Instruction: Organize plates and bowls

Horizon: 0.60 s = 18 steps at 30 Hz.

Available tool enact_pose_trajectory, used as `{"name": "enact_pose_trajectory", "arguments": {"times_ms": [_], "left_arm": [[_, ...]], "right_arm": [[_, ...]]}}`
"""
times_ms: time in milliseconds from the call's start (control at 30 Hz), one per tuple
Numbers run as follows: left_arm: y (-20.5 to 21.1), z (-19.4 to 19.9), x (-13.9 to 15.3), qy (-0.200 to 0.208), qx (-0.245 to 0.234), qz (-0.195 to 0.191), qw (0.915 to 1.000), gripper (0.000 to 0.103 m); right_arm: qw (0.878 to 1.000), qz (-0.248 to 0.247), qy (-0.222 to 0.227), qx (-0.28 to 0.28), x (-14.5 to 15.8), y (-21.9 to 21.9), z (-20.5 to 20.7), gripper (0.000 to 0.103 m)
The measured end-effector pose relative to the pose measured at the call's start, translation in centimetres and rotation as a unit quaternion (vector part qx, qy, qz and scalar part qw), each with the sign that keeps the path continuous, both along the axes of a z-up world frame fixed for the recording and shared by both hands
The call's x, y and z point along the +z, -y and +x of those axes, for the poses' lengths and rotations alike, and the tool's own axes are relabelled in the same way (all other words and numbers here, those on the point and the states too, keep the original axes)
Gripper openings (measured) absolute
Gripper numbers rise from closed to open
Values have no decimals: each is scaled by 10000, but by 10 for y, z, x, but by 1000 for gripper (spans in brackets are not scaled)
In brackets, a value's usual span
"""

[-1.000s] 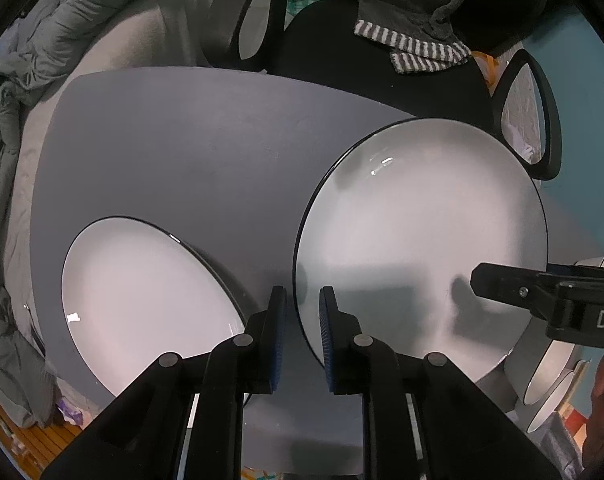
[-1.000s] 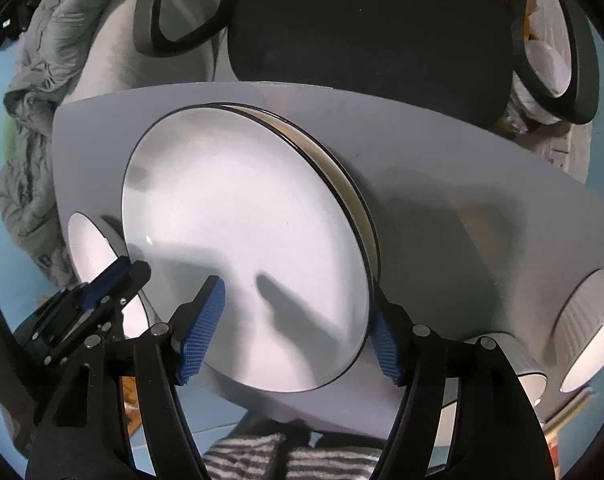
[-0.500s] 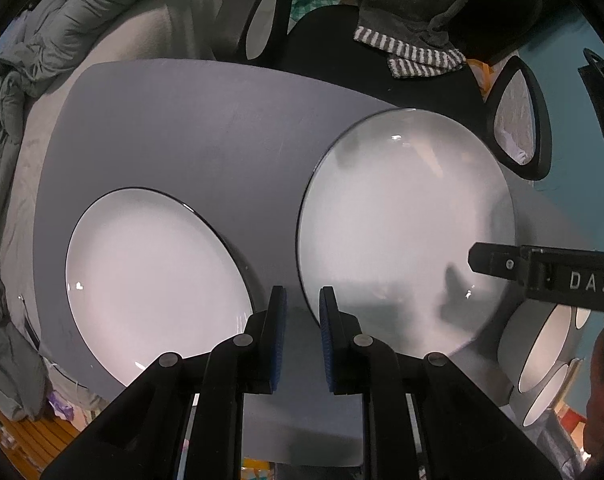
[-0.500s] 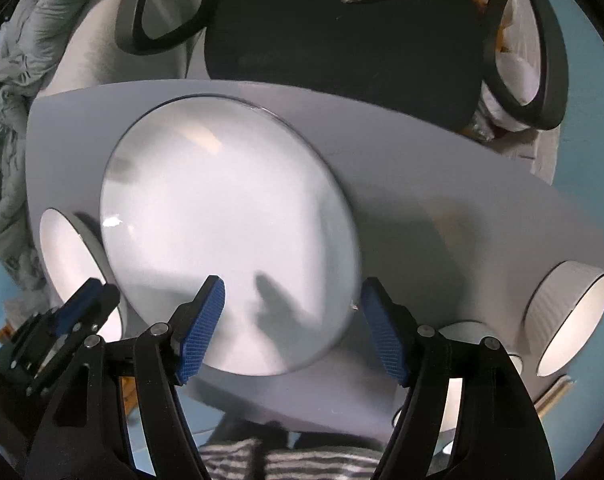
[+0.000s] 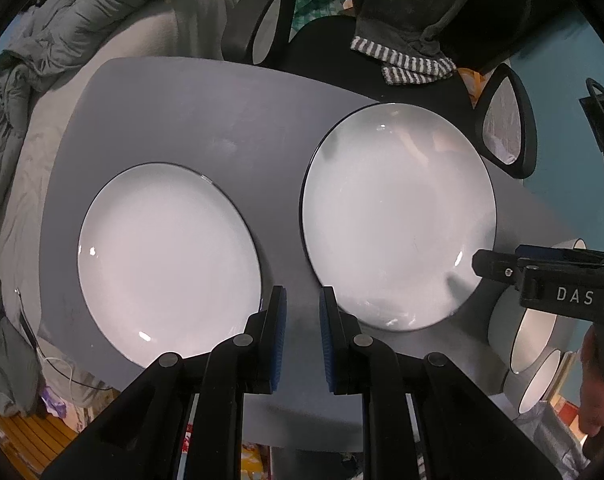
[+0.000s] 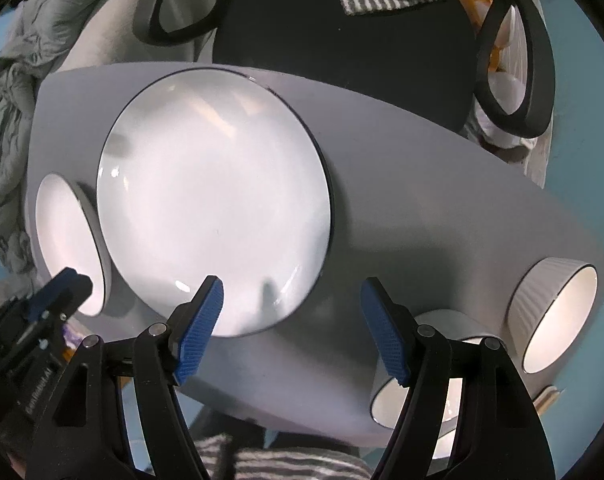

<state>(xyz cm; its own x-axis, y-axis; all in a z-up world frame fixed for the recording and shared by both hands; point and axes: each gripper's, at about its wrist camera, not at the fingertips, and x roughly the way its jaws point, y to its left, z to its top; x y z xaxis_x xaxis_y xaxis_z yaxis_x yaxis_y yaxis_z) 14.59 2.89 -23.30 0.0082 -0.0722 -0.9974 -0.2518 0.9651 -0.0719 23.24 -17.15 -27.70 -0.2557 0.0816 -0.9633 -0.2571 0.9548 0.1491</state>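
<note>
Through the left wrist camera, I am looking almost straight down on a grey table (image 5: 189, 120). My left gripper (image 5: 302, 336) is hanging above the bare strip of tabletop between two white, dark-rimmed plates, its blue pads drawn nearly together with nothing between them. The left plate (image 5: 165, 264) is lying flat near the table's near-left edge. The right plate (image 5: 398, 216) is sitting just beside it, apart from it, with a second rim seeming to show under its left edge. At the right edge I am seeing the right gripper (image 5: 478, 264) poking in over that plate's rim, a hand (image 5: 596, 380) below it. Ribbed white bowls (image 5: 530, 332) are lying beyond, near the table's right corner. A black chair (image 5: 382, 68) with a striped cloth (image 5: 414, 62) is standing behind the table.

Through the right wrist camera, my right gripper (image 6: 291, 332) is standing wide apart and gripping nothing; the near edge of the big plate (image 6: 213, 200) is showing between its pads. The other plate (image 6: 65, 240) is peeking out at the left, partly hidden behind the big one, with the left gripper (image 6: 59, 288) in front of it. A ribbed bowl (image 6: 554, 312) is lying on its side at the right; another (image 6: 442, 360) is sitting behind my right finger.
</note>
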Motion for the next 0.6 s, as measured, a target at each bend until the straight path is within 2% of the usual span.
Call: {"name": "enact_pose_trajectory", "arguments": {"times_ms": [133,533,600], "left_arm": [[-5,-12,7,76,19,81,9999,27],[-35,-61,17,127,620,183,9978,27],[-41,-70,18,106,696,203,9973,32]], "right_arm": [[9998,14,141,133,6,1,-6,74],[9952,356,411,812,25,-22,-33,74],[9939,470,417,908,28,-31,-38,74]]}}
